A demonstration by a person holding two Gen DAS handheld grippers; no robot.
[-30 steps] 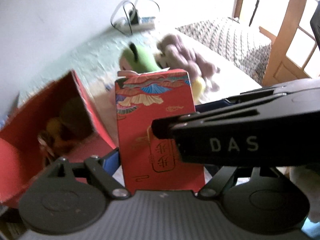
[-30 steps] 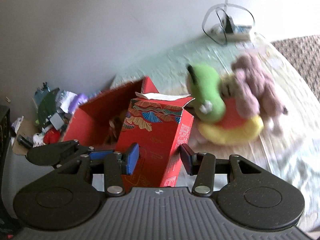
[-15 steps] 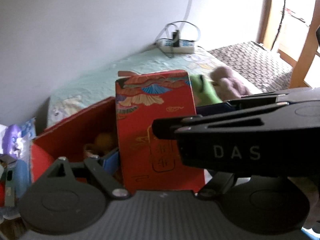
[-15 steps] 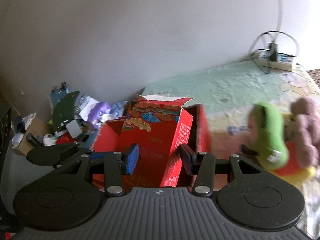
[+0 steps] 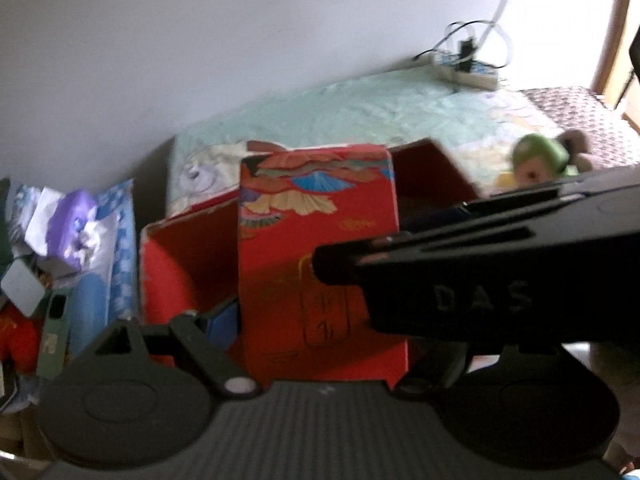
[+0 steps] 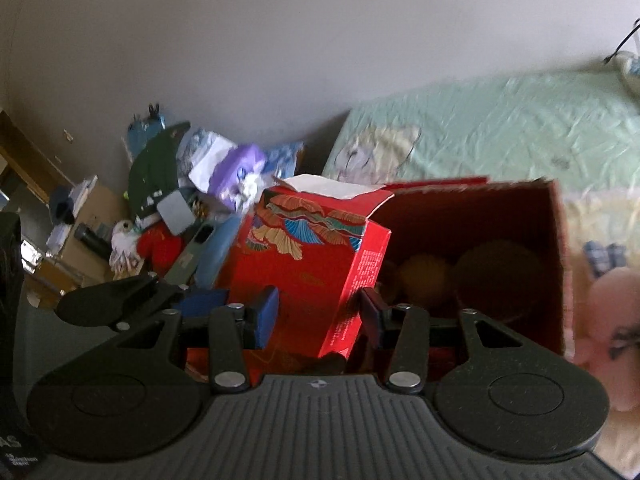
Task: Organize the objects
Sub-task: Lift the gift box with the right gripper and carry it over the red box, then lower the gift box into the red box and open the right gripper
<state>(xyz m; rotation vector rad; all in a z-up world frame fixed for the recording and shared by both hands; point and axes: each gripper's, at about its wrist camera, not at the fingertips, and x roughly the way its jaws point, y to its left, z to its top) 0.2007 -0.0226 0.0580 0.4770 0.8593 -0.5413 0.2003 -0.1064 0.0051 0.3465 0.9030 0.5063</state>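
Figure. Both grippers carry 1 tall red carton above an open red box that rests on a green-sheeted bed.

(a) Left wrist view. The left gripper clamps the carton across its broad face. Its jaws are closing slightly, with the carton between them. The blue pad of 1 finger presses the carton's left side; the other finger is hidden behind the right gripper's black body, which crosses the frame.

(b) Right wrist view. The right gripper grips the carton's lower part across a corner, with 2 blue pads against its sides. The carton tilts, its torn top flap raised. 2 rounded brownish objects lie in the box; blur prevents naming them.

Technique, as judged: keep both grips firm while travelling, because thin card dents and a corner grip can slip. Level the carton over the free floor of the box, left of the round objects. Lower it until its base rests, then release 1 gripper at a time. The plush toys and the clutter pile beside the bed lie clear of the box.
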